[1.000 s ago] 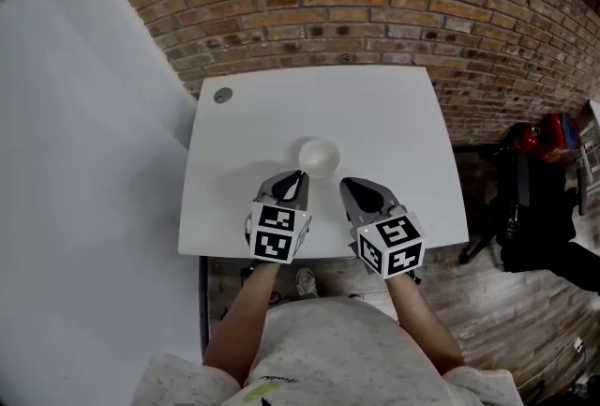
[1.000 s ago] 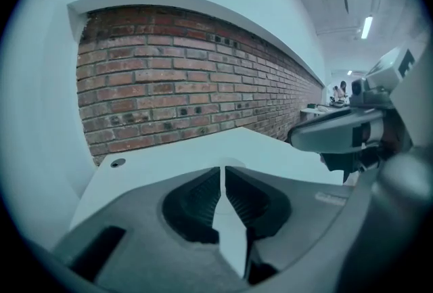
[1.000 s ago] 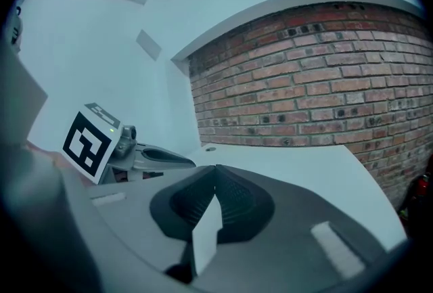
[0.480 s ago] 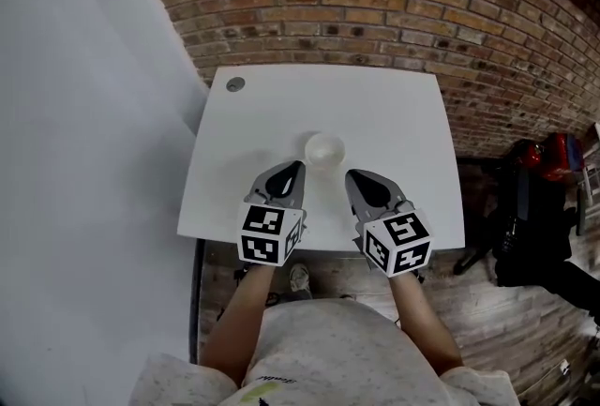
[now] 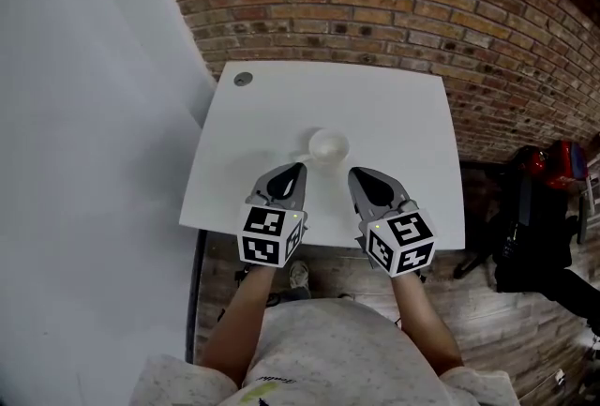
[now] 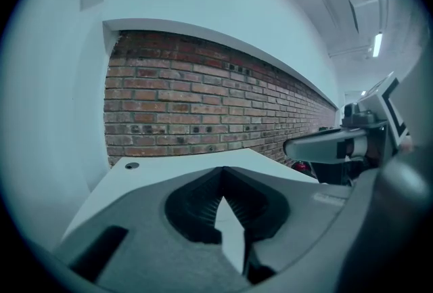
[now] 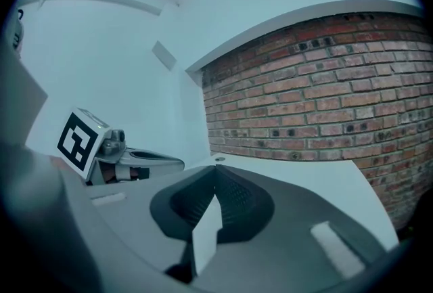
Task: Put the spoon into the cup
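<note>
A small white cup (image 5: 329,146) stands in the middle of the white table (image 5: 394,113). A short white stub (image 5: 303,156) juts from its lower left rim; it may be the spoon's handle, but it is too small to tell. My left gripper (image 5: 299,168) hovers just in front of the cup and to its left, jaws shut and empty. My right gripper (image 5: 355,172) is level with it in front of the cup and to its right, also shut and empty. The left gripper view shows my left gripper (image 6: 222,171) closed, and the right gripper view shows my right gripper (image 7: 216,170) closed; neither shows the cup.
A brick wall (image 5: 375,1) runs behind the table, and a white wall (image 5: 84,160) stands to the left. A round cable hole (image 5: 244,78) sits at the table's far left corner. A black bag (image 5: 530,226) and a red item (image 5: 562,160) lie on the wooden floor to the right.
The head view has swung a little, so the table sits further right in the picture. Both grippers stay shut in front of the cup. The white stub at the cup's rim now shows.
</note>
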A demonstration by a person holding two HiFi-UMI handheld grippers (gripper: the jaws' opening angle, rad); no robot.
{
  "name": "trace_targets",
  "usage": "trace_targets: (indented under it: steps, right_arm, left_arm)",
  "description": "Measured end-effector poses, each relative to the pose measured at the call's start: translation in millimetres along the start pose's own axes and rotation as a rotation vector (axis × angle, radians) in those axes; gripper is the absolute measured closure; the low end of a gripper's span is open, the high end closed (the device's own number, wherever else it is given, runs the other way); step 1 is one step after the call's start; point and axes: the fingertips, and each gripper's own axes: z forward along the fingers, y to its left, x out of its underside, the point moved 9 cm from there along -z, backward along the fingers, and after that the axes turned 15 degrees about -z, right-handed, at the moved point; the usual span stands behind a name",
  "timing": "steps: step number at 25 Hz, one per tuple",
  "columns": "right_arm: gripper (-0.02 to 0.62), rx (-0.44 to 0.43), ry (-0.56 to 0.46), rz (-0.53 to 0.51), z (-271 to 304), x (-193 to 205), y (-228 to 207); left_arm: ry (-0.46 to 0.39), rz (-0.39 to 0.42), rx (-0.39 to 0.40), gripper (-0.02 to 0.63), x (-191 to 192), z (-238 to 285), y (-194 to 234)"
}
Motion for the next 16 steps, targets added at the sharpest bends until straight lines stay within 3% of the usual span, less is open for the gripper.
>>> trace_targets:
  steps: [16]
  right_arm:
    - [0.588,-0.018,0.001,-0.002,-2.6,3.2,0.1]
  left_arm:
    - [0.019,0.002,-0.004,0.606,5.7,-0.2,-6.1]
